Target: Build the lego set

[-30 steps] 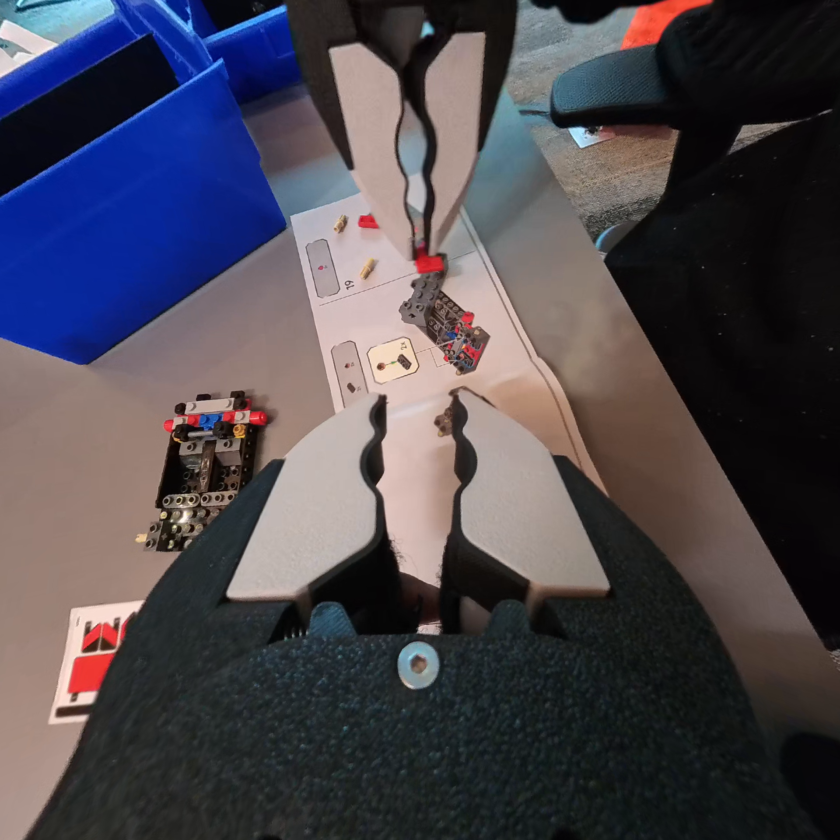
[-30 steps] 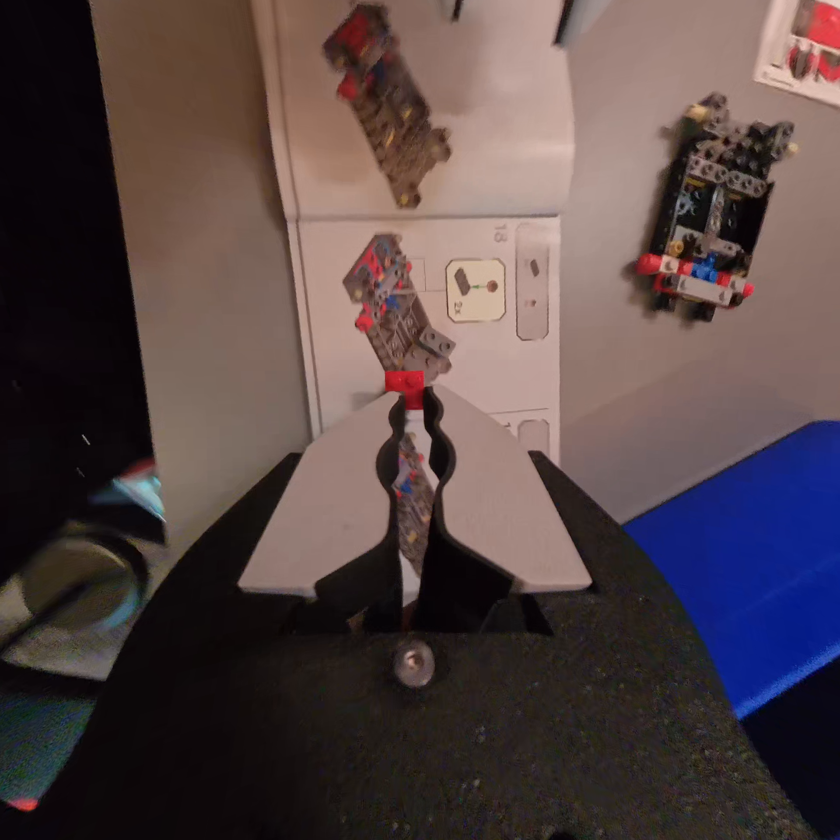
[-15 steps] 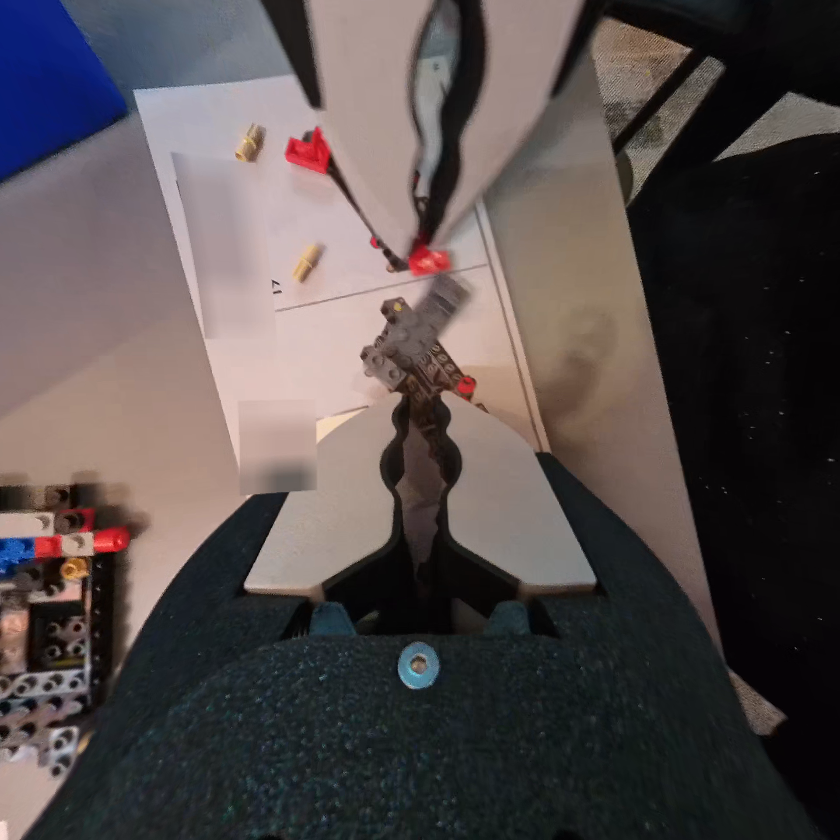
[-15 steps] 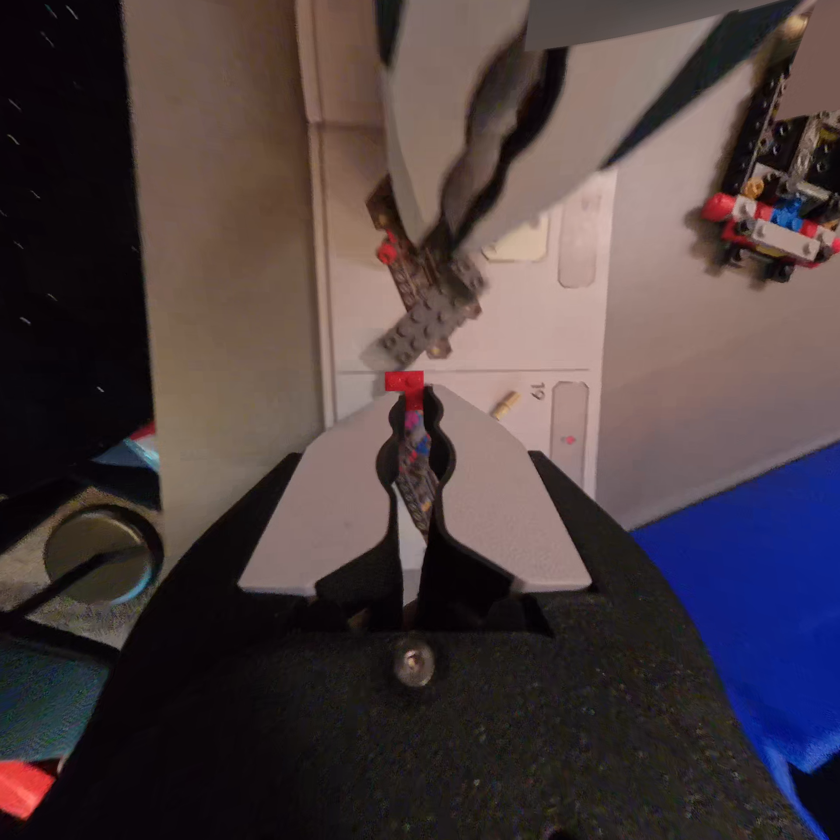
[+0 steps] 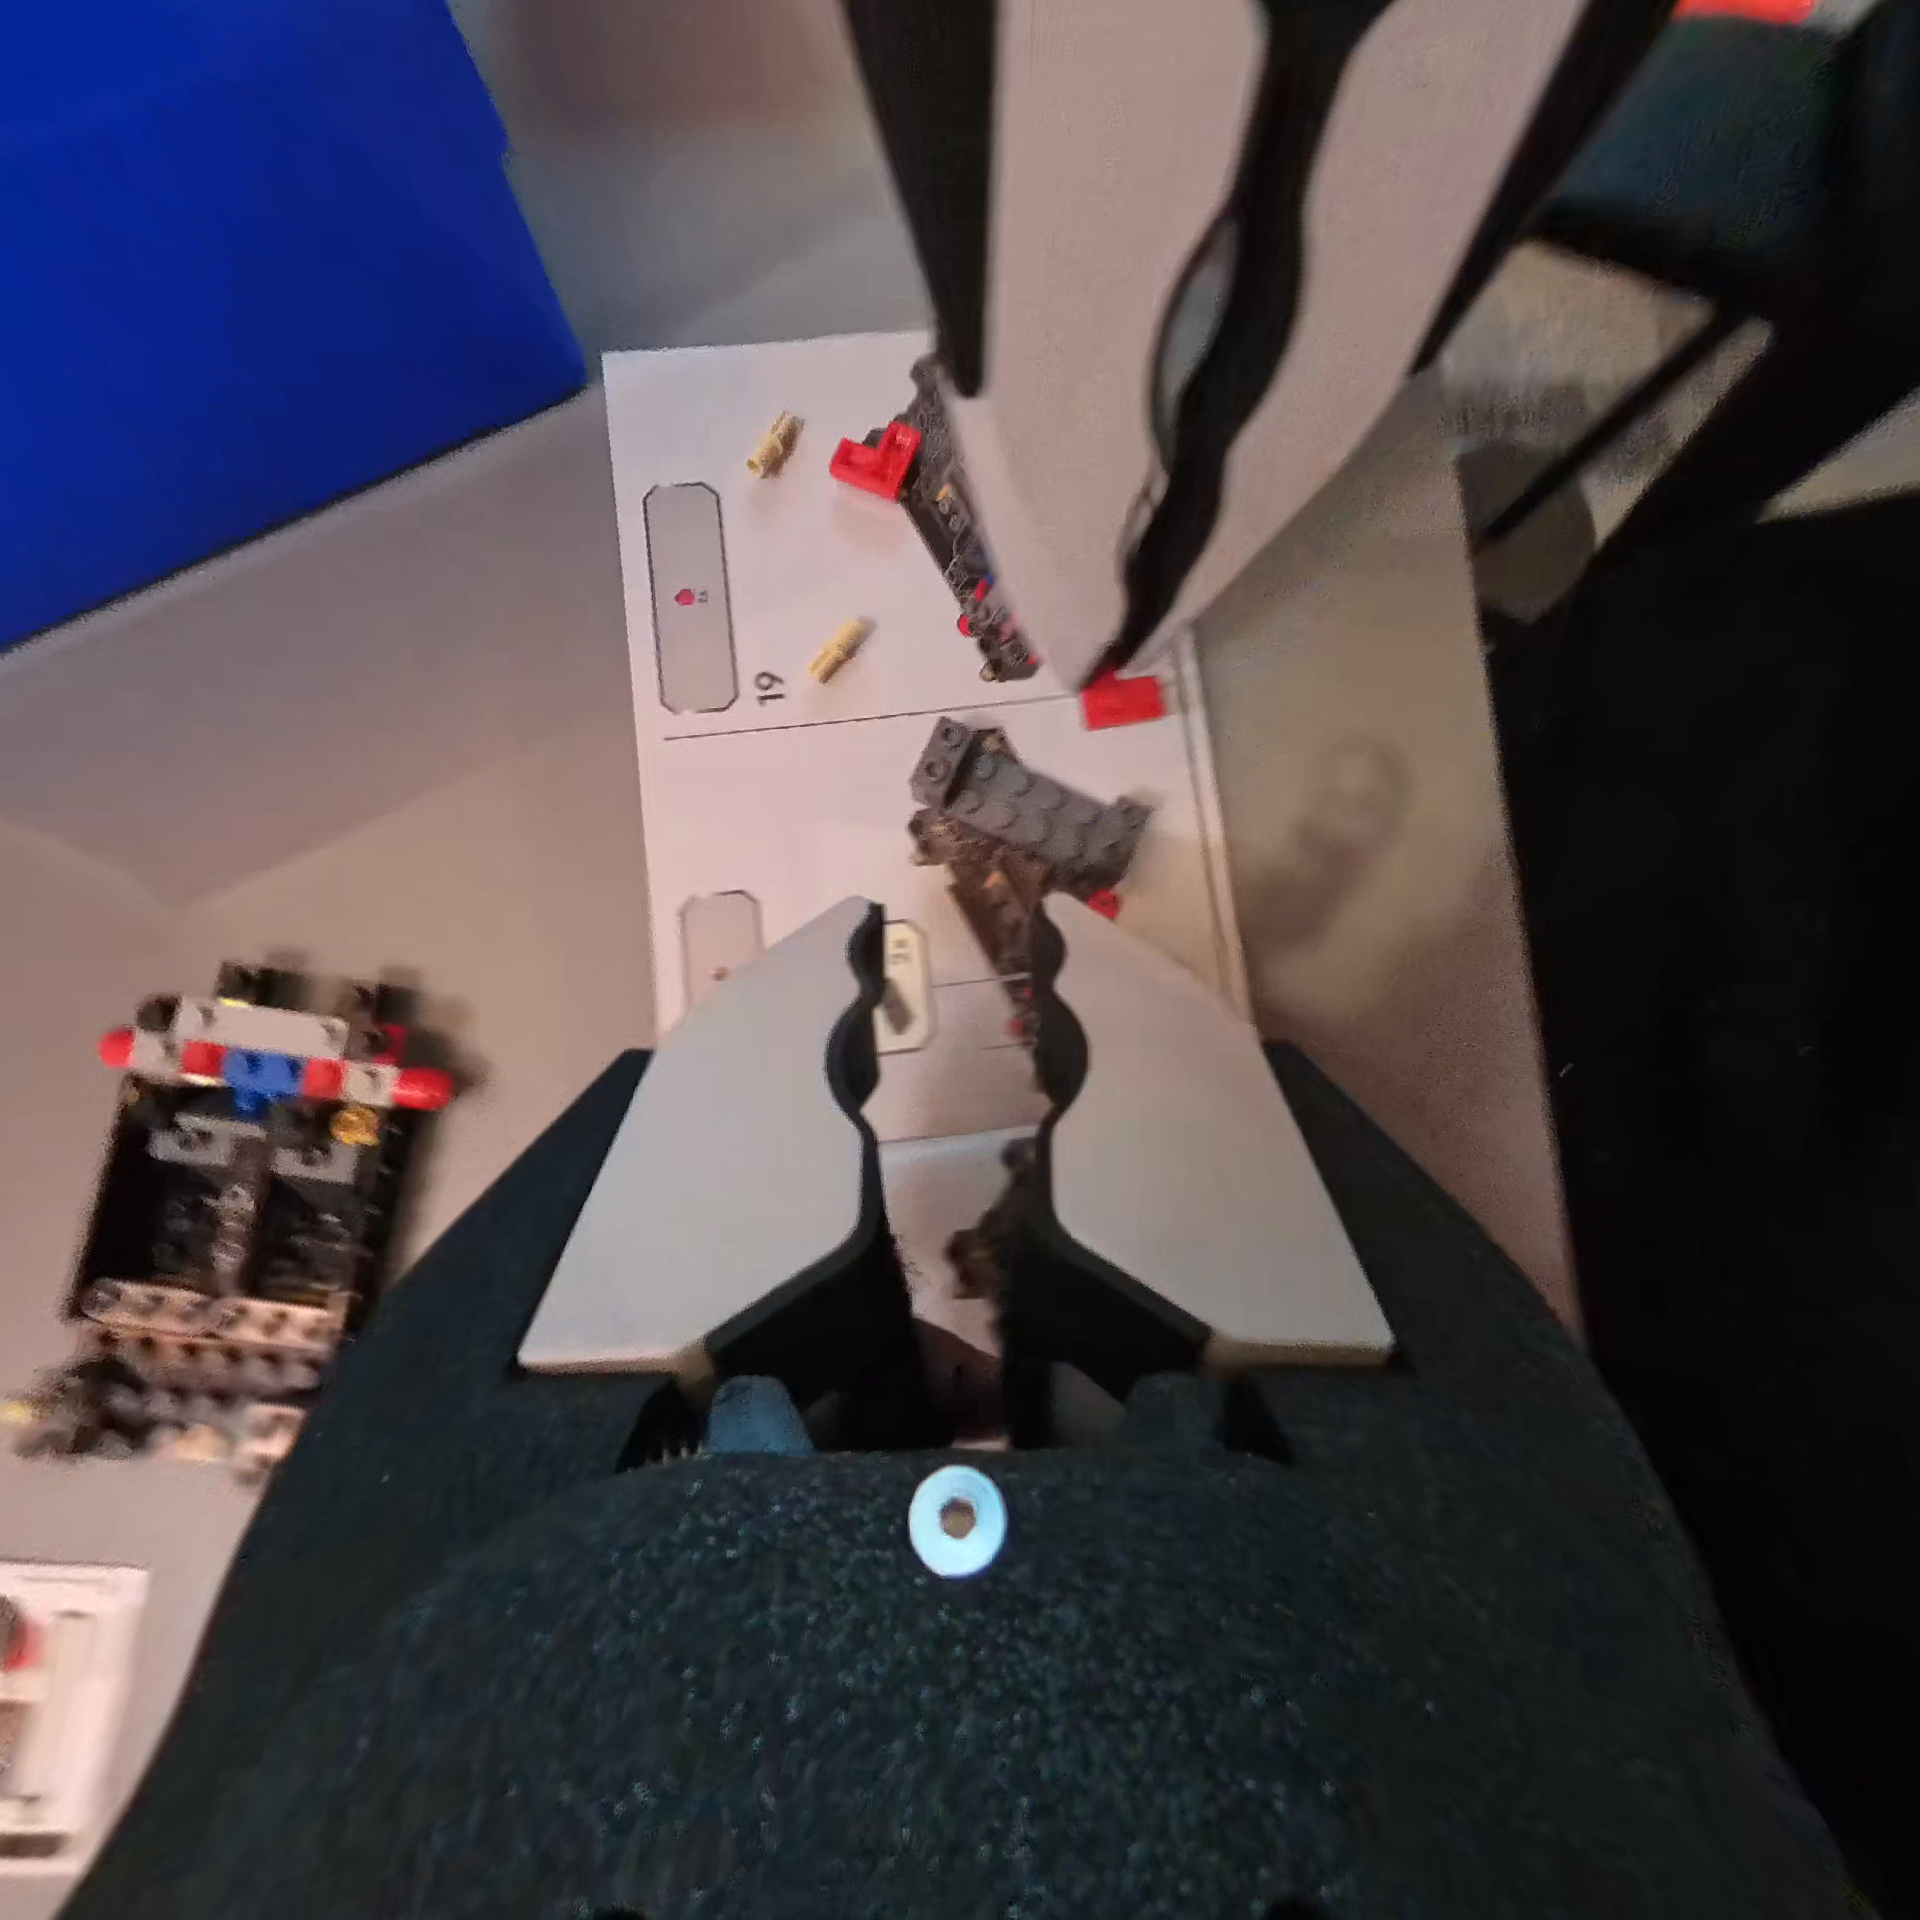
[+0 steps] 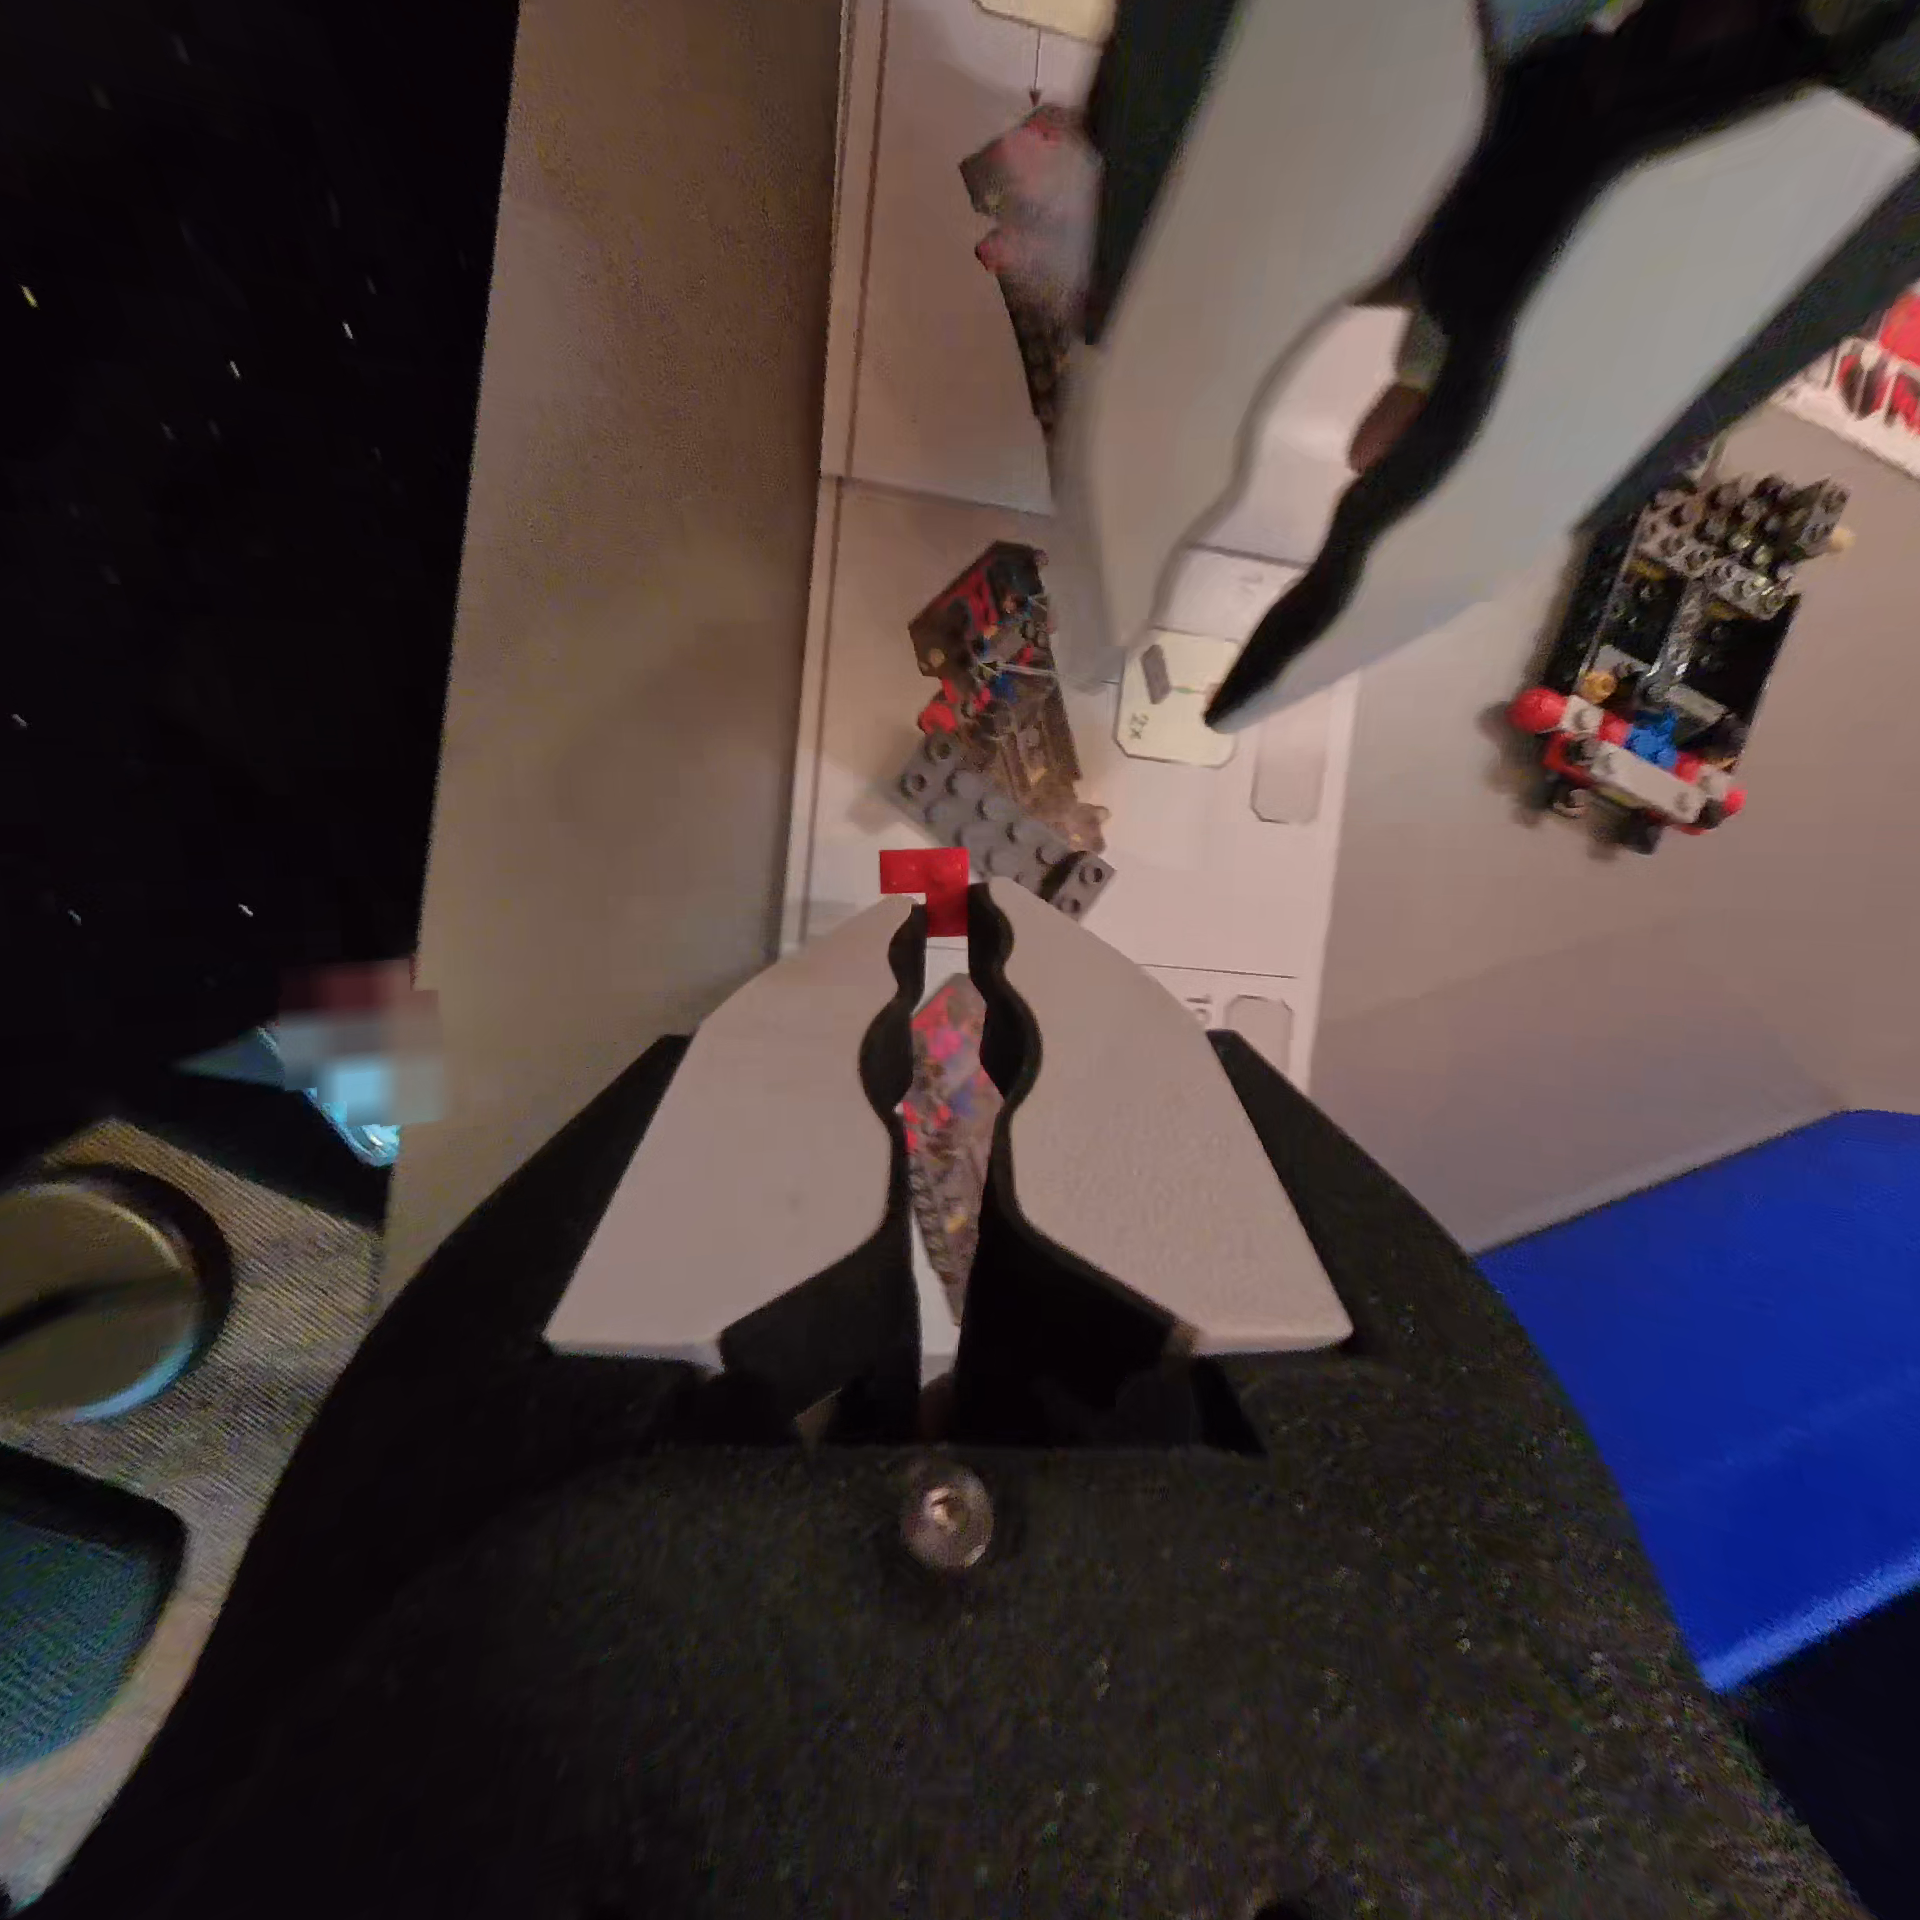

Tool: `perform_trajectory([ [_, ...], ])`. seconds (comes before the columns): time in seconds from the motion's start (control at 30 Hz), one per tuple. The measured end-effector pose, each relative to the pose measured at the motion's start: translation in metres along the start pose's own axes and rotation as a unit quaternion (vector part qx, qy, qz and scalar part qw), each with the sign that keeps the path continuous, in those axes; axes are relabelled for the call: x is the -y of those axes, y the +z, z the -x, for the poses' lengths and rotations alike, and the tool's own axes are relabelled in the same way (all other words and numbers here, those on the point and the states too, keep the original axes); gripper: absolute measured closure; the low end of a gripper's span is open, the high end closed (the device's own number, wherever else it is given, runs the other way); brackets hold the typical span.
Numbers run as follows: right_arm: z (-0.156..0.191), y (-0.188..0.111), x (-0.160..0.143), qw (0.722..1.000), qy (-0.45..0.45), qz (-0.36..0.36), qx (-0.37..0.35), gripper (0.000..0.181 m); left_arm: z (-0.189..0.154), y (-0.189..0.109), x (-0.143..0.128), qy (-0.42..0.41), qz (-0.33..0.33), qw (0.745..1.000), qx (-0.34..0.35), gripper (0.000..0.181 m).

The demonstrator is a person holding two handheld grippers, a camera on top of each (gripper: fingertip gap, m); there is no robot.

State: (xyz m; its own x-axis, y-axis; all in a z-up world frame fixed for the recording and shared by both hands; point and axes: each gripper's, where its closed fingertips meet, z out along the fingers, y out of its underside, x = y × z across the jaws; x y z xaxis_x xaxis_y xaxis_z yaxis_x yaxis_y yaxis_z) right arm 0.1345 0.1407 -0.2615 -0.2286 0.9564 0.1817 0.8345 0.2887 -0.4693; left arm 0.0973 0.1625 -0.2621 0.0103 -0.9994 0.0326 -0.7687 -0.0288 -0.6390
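Observation:
My right gripper (image 6: 943, 904) is shut on a small red L-shaped piece (image 6: 930, 883). It holds the piece just above the near end of a grey studded plate (image 6: 987, 821), which lies on the white instruction sheet (image 6: 1195, 821). My left gripper (image 5: 961, 914) is open and empty, and the grey plate (image 5: 1023, 821) lies just beyond its fingertips. In the left wrist view the right gripper (image 5: 1127, 665) comes down from the top with the red piece (image 5: 1122, 698) at its tip. The left gripper (image 6: 1216, 707) also shows in the right wrist view, raised above the sheet.
A black chassis assembly (image 5: 260, 1164) with a red and blue bar sits left of the sheet. A second red L piece (image 5: 873, 457) and two tan pins (image 5: 774, 445) lie on the sheet. A blue bin (image 5: 239, 260) stands at the back left. A sticker sheet (image 5: 52, 1704) lies near left. The table edge and a black chair are at the right. One gripper's finger ends stand about 5 centimeters off the other's.
My left gripper was shut on the grey plate, has opened and drawn back, leaving it on the sheet. My right gripper still holds the red piece, now closer to the plate.

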Motion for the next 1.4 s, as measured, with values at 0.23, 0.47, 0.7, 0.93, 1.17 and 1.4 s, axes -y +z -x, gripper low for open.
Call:
perform_trajectory([
  [0.23,-0.001,0.014,-0.007,0.998,-0.034,0.023,0.045,0.174,-0.033,0.025,-0.008,-0.058,-0.012,0.994,0.086,0.134],
  [0.47,0.008,0.021,0.002,0.999,0.027,-0.023,0.028,0.173,-0.026,0.028,-0.007,-0.064,-0.013,0.996,0.06,0.157],
  [0.7,0.001,0.014,0.006,0.939,0.327,-0.097,-0.046,0.173,-0.039,0.021,-0.012,-0.076,-0.017,0.997,-0.03,0.161],
  [0.93,-0.005,0.023,-0.003,0.9,0.41,-0.097,-0.112,0.173,-0.045,0.026,-0.009,-0.062,-0.018,0.997,-0.038,0.16],
  [1.17,-0.003,0.026,-0.002,0.922,0.371,-0.054,-0.098,0.174,-0.037,0.014,-0.012,-0.056,-0.023,0.998,-0.031,0.159],
  [1.4,-0.004,0.027,-0.001,0.924,0.371,-0.039,-0.087,0.173,-0.029,0.009,-0.011,-0.057,-0.028,0.997,-0.03,0.16],
])
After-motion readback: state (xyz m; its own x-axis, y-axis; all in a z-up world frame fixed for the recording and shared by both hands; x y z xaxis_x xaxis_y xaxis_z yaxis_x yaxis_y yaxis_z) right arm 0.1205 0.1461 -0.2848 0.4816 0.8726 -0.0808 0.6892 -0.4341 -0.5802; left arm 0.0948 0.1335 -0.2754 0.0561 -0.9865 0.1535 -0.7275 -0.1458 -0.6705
